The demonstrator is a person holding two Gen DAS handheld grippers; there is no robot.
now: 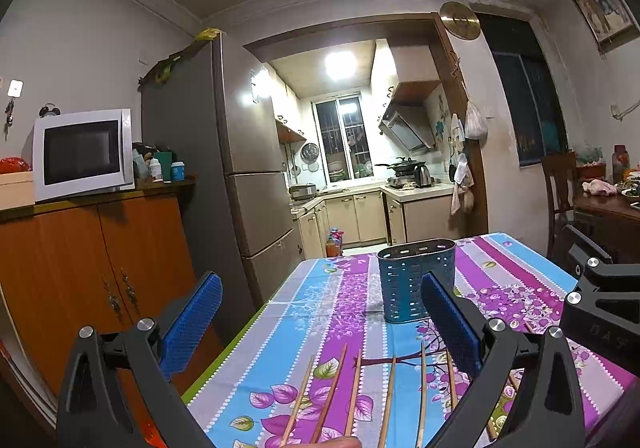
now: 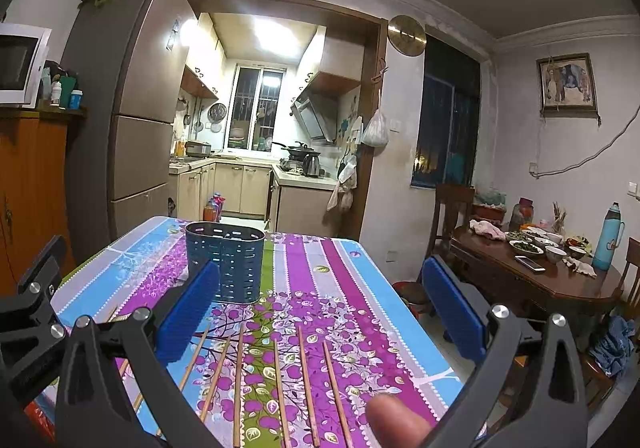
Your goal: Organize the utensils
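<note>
1. Worktop [image 2: 360, 288] with a striped floral cloth, kitchen doorway behind, fridge [image 1: 192, 168] upper left
2. One blue holder [image 2: 228, 260] mid-frame, at least six chopsticks [image 2: 240, 376] loose along the bottom
3. Left hand-held gripper [image 1: 320, 328] and right hand-held gripper [image 2: 320, 312] both spread wide, empty; fingertip [image 2: 394, 422] pokes in low

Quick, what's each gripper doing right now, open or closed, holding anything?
Left gripper: open, holding nothing, above the chopsticks.
Right gripper: open, holding nothing, above the chopsticks too.
</note>
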